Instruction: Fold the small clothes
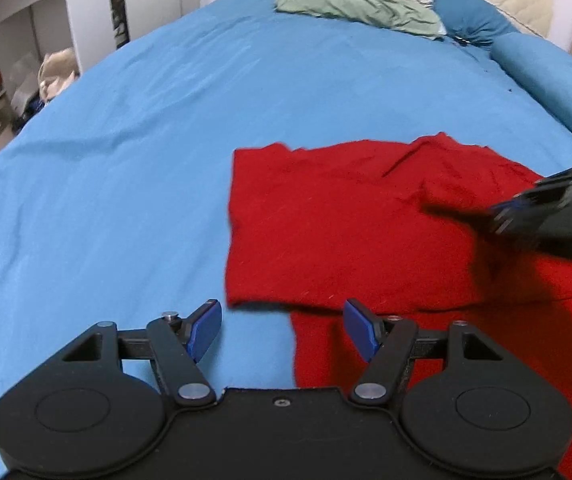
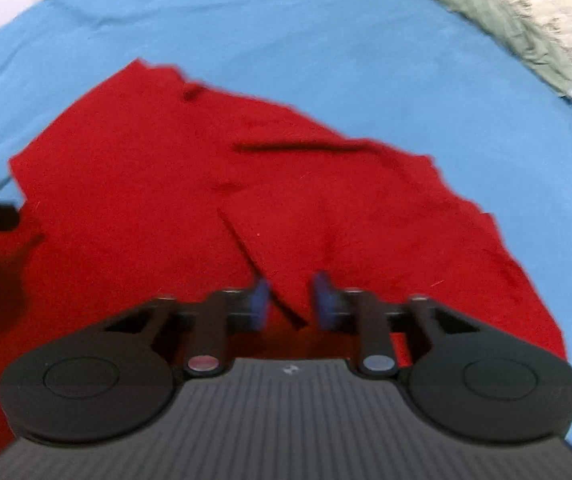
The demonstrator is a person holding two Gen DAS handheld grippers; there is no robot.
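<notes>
Over red garment (image 1: 326,220) (partly folded), both tools spread.

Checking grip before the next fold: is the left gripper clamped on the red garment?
No, the left gripper is wide open, its pads apart above the red garment's edge.

Even indoor light, moderately bright; no glare. Left wrist view mostly sharp; right gripper (image 1: 506,216) motion-blurred, soft shadow on red garment (image 1: 326,220). Right wrist view blurred throughout, blue fingers (image 2: 259,304) smeared. Strong fisheye bowing of bed (image 1: 125,160); dark vignette in corners.
</notes>
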